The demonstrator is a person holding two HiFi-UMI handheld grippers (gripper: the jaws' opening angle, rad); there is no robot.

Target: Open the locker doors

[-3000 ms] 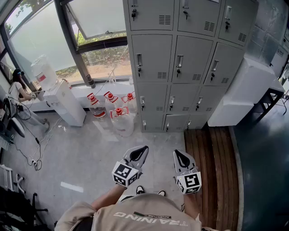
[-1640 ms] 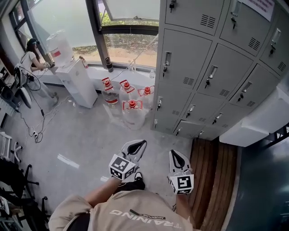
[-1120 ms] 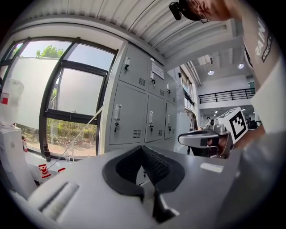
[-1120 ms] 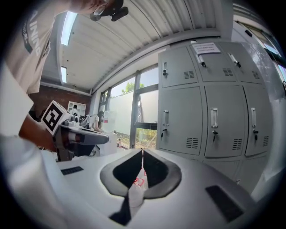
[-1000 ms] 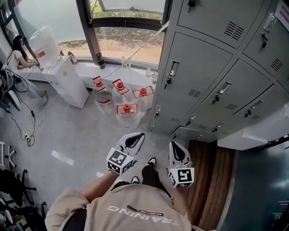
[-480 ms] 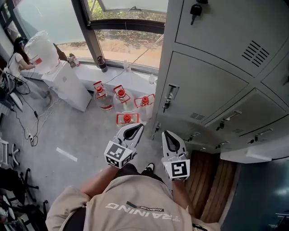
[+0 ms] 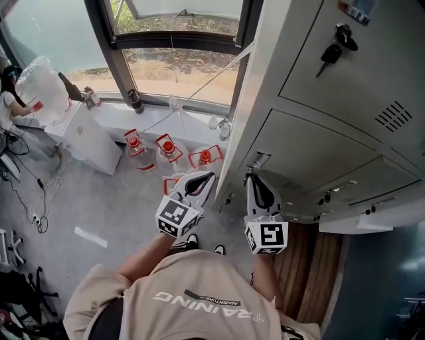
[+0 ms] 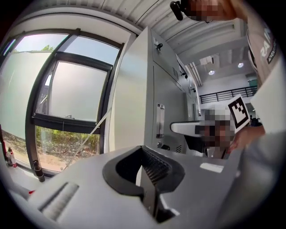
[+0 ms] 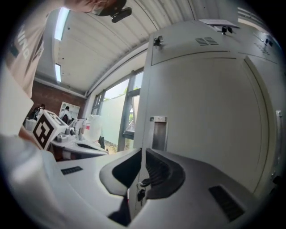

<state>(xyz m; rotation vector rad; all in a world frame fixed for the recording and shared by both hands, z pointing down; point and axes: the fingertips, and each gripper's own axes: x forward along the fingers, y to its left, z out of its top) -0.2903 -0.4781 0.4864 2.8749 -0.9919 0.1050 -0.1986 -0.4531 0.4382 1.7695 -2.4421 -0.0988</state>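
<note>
Head view: left gripper (image 7: 208,176) and right gripper (image 7: 251,176), fingers (image 7: 260,194) clenched empty, near locker doors (image 7: 315,151).

The locker doors (image 7: 312,149) ahead of the right gripper (image 7: 252,179) look smooth, matt grey painted metal. It and the left gripper (image 7: 208,176) have smooth pale plastic shells with ribbed black pads (image 9: 157,172).

Shirt (image 7: 133,312), back: large pale word TRAINING, upside down in the head view; the small line beside it is too fine to read. Left gripper view: letters RA on the same shirt's edge. Sticker (image 7: 362,9) on the locker front (image 7: 378,73): print illegible.
</note>
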